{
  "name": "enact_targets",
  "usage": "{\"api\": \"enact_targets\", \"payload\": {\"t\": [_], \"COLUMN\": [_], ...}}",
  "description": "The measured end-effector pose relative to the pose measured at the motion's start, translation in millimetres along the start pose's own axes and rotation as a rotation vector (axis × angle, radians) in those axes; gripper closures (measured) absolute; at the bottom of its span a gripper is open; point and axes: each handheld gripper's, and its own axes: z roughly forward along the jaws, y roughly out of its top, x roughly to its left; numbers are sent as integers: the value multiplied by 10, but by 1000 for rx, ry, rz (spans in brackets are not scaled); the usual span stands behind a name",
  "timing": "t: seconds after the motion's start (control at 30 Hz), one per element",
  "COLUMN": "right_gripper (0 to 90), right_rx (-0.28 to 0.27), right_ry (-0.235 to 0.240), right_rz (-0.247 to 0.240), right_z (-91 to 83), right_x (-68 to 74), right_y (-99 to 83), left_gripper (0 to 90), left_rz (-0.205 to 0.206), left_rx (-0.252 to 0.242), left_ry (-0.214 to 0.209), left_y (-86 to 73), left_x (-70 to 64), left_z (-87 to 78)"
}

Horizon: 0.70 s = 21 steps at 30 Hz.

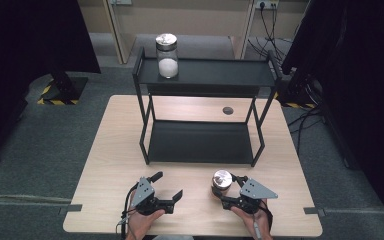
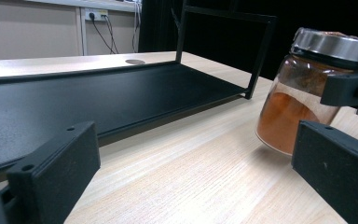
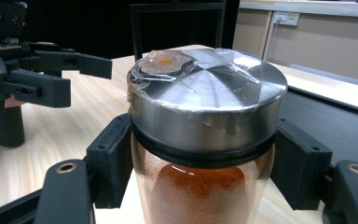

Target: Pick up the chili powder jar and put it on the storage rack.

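Two grippers on desk (image 1: 105, 150): right gripper (image 1: 223, 191) clamped on orange-powder jar (image 1: 222, 181); left gripper (image 1: 168, 186) jaws apart, holding nothing.

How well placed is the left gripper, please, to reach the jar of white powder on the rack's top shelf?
Probably yes: the left gripper is open and holds nothing, and the white-powder jar stands alone at the top shelf's left end.

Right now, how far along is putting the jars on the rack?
Looks done: a jar of white powder stands on the rack's top shelf. In hand: the right gripper has its jaws closed around the jar of orange powder just below the lid, near the table's front edge. The left gripper is open and empty. Left, probably: carrying that jar to the rack; the lower shelf is bare.
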Motion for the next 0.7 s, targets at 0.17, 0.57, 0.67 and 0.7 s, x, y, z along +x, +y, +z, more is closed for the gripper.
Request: {"api": "enact_targets", "payload": {"t": [0.17,0.57,0.67,0.7], "right_gripper": [309,309,310,310], "right_rx": [-7,-31,-31,-31], "right_ry": [-2,16,18,18], "right_rz": [-1,-17,-15,-14], "right_z": [-20,-34,-39,-41], "right_x": [-19,-65,-85,-89], "right_y": [48,283,350,365], "left_gripper": [3,3,3,3], "left_rz": [-4,-4,-5,-5], "left_rx": [0,-1,-1,-1], "left_ry": [1,0,0,0], "left_y": [-4,-6,-6,-6], "left_x": [1,1,-2,-2], "left_z": [5,3,4,5]}}
